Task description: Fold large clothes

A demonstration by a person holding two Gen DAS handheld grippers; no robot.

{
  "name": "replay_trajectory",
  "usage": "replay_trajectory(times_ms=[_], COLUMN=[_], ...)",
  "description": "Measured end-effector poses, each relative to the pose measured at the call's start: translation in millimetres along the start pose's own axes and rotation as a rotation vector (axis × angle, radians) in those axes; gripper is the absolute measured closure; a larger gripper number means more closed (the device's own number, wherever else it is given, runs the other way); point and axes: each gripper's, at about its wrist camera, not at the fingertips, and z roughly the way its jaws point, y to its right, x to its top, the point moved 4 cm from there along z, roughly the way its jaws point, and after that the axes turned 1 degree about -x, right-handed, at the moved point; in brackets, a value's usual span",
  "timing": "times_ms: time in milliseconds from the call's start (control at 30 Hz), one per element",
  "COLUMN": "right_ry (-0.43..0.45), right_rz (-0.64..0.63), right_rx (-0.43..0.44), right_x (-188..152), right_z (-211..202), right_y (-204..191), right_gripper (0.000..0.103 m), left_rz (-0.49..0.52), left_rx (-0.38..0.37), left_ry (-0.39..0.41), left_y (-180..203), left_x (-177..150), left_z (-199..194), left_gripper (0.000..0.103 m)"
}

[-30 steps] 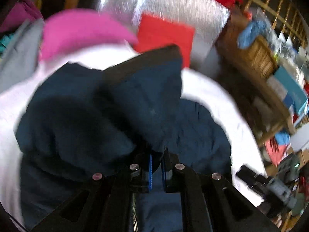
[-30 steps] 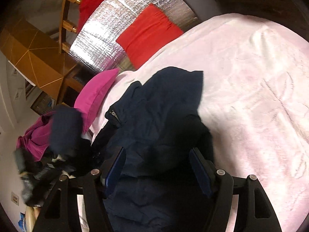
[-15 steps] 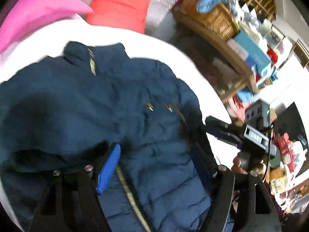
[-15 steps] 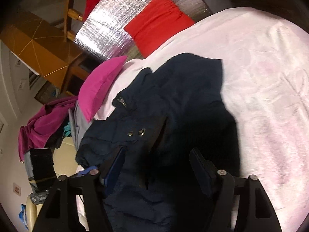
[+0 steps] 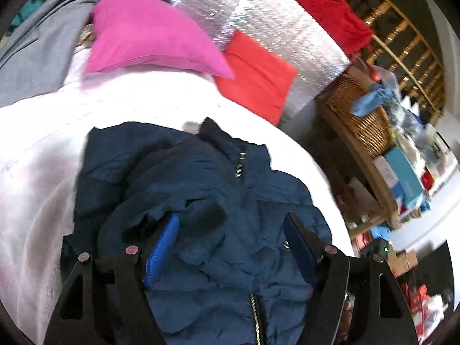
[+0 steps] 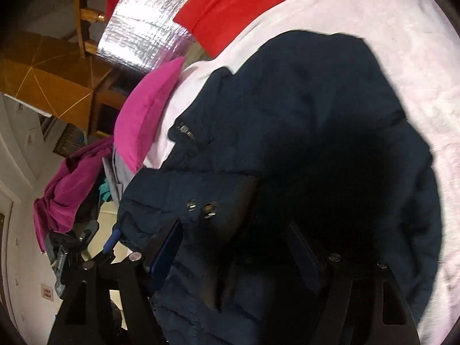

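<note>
Crumpled navy quilted jacket (image 5: pixel 230 201) (metal zip), smooth pink pillow (image 5: pixel 149 34), foil sheet (image 5: pixel 258 23)

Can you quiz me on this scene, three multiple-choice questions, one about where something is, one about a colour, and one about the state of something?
1. Where does the navy jacket lie?
A. on the white bed cover
B. in the wicker basket
C. on the floor

2. What colour is the pillow beyond the jacket's collar?
A. green
B. pink
C. yellow

3. How does the left gripper stand?
A. shut on a sleeve
B. shut on nothing
C. open above the jacket

Answers: 1 A, the white cover shows all around the jacket. 2 B, it is bright pink, beside a red cushion. 3 C, its blue pads are wide apart with no cloth pinched between them.
</note>
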Motion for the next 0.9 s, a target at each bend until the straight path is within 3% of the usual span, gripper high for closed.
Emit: replay_trajectory(times_ms=[233,267,300,367,467,567,667,800,900], right_ry=[-0.064,-0.061,-0.067,-0.056,0.035,0.193,0.248,0.212,0.166], right_rz=[-0.028,-0.042,-0.066,-0.105,-0.145,-0.182,-0.144,-0.036,0.034], right_rx=[-0.069,-0.09,-0.124,-0.157,-0.182,-0.262,-0.3,-0.357,-0.277], right_x=[-10.8,-11.9,-12.5,-11.1,2.6,33.2,57.9,69.9,62.1], right_z=[31.1,33.6,36.3,36.5,17.7,-17.8,-35.1,-29.5,-23.8], right_y=[-15.4,-19.1,-23.3,-31.2,-43.1,-46.7,-32.2,7.2,24.6], right_gripper=[0.027,0.037,0.06,0.074,0.083,0.085,0.086,0.083,0.081], left_rz=[0.056,0.065,0.077,0.105,0.152,0.214,0.284,0.253,0.159], left_rx=[-0.007,-0.004,0.002,0.015,-0.004,-0.095,-0.147,-0.015,0.133], left_ry=[-0.033,-0.036,-0.04,-0.045,-0.042,-0.025,0.002,0.013,-0.012], left_y=[6.6,7.6,8.7,10.4,16.6,32.9,47.3,34.3,5.2], left_x=[-3.4,-3.9,-5.3,-8.1,-11.6,-15.3,-18.7,-13.3,-5.6], left_z=[2.7,1.4,3.1,3.5,-3.7,-17.5,-27.5,-16.9,0.0], left_gripper=[0.027,0.027,0.027,0.027,0.027,0.027,0.026,0.02,0.02])
